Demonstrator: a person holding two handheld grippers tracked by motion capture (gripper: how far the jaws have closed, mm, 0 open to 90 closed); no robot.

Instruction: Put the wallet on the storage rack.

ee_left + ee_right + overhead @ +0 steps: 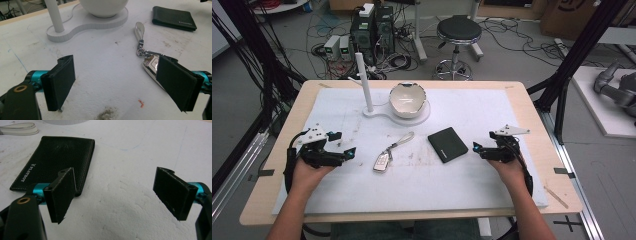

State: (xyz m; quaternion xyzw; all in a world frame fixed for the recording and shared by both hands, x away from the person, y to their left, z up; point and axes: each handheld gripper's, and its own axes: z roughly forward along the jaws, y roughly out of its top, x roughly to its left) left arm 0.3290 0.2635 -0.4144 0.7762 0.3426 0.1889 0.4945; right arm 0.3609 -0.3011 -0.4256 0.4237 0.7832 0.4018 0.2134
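Wooden table (277, 150) w/ a white foam mat (492, 175) over most of its top; both person's forearms come in from the near edge.

On the mat, toward the far edge & a bit left of centre: white stand base (384, 113) w/ an upright white post (363, 82) at its left end. White bowl (408, 99) sits on the base's round right end; rim looks chipped/uneven. Can't tell if anything is in the bowl.

Black wallet (447, 144) lies flat approx mid-mat, right of centre, closed; small pale lettering near one edge in the right gripper view (51, 161).

Silver car key fob (382, 161) lies flat left of the wallet, near mat centre, w/ a pale strap loop (404, 140) running off toward the far edge via a metal clip. Fob & wallet apart.

Left gripper (343, 145) held by left hand (309, 167) toward the mat's left edge, jaws spread, nothing between. In its own view (117, 82) the fob (151, 65) is partly behind the right-side pad.

Right gripper (476, 149) in right hand (507, 167) toward the right edge, just beside the wallet; jaws spread, gripping nothing (117, 195). Wallet sits behind its left-side pad, bare mat between pads.
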